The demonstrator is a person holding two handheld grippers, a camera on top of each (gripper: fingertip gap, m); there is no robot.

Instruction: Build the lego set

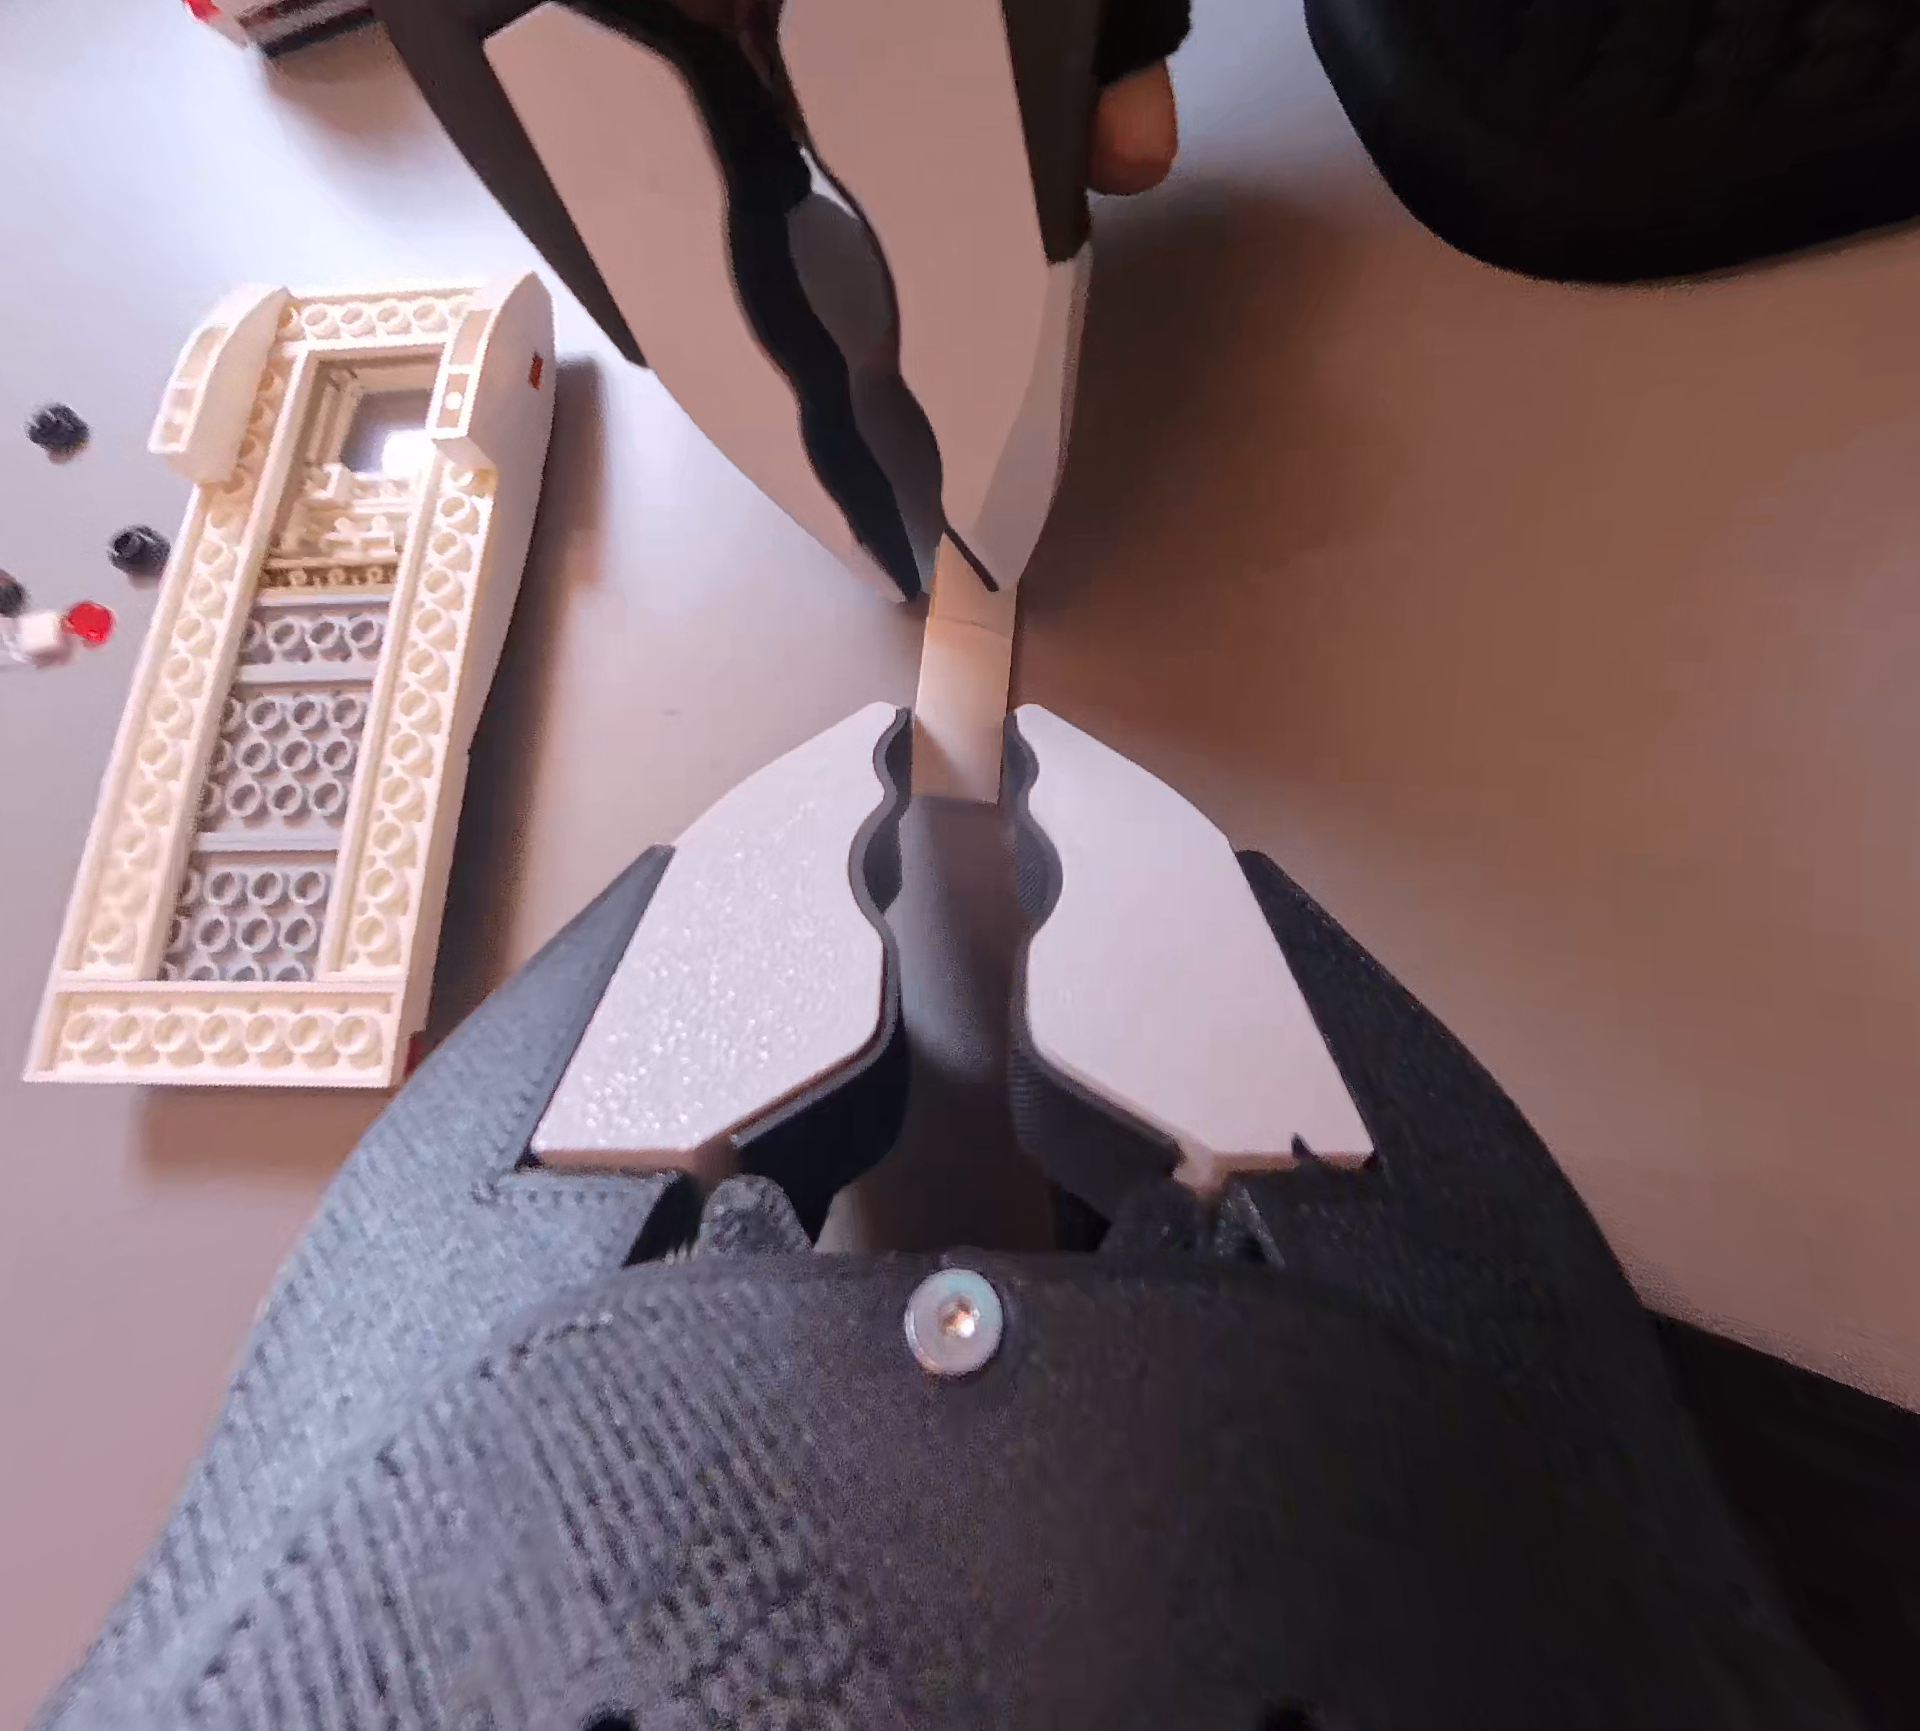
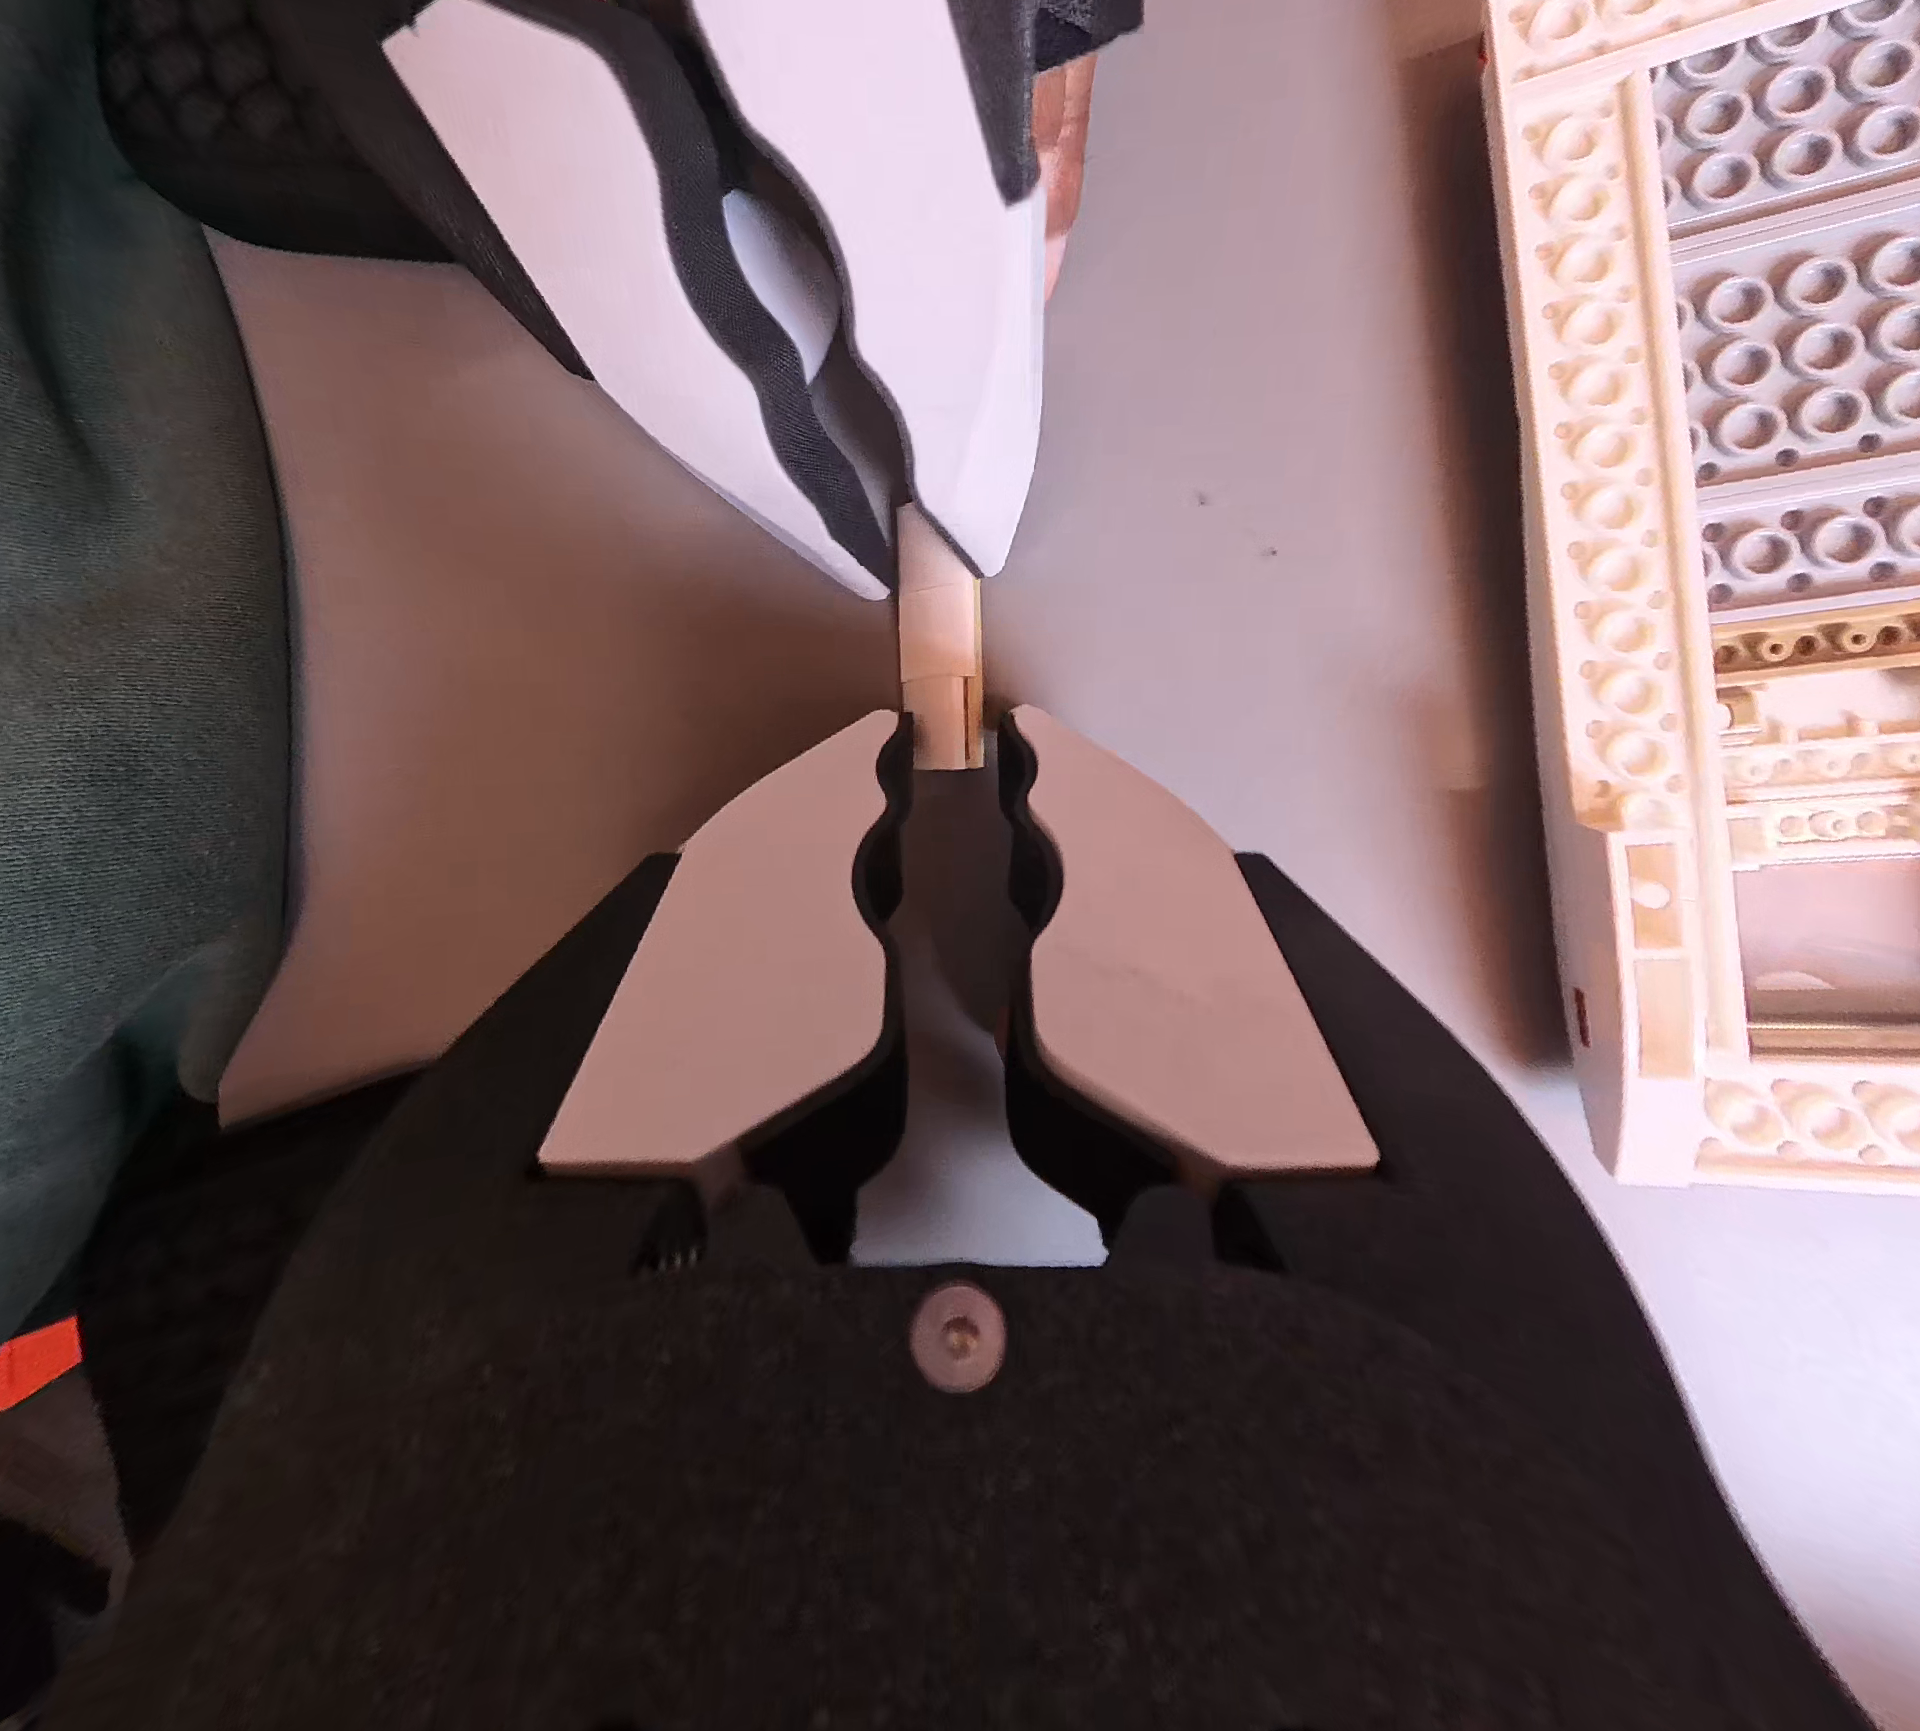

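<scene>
- So the left gripper (image 1: 961,725) is pinched narrow on one end of a small cream brick strip (image 1: 961,694).
- Right gripper (image 2: 951,725) clamps the opposite end, tip to tip.
- Big white brick hull (image 2: 1662,538) lies off to its right on the table (image 2: 1247,331).

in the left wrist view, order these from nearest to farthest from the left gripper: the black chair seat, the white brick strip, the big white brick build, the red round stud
1. white brick strip: between the jaws of the left gripper, straight ahead.
2. big white brick build: on the table to the left.
3. red round stud: beyond the build, at the far left edge.
4. black chair seat: off the table, upper right.
</scene>
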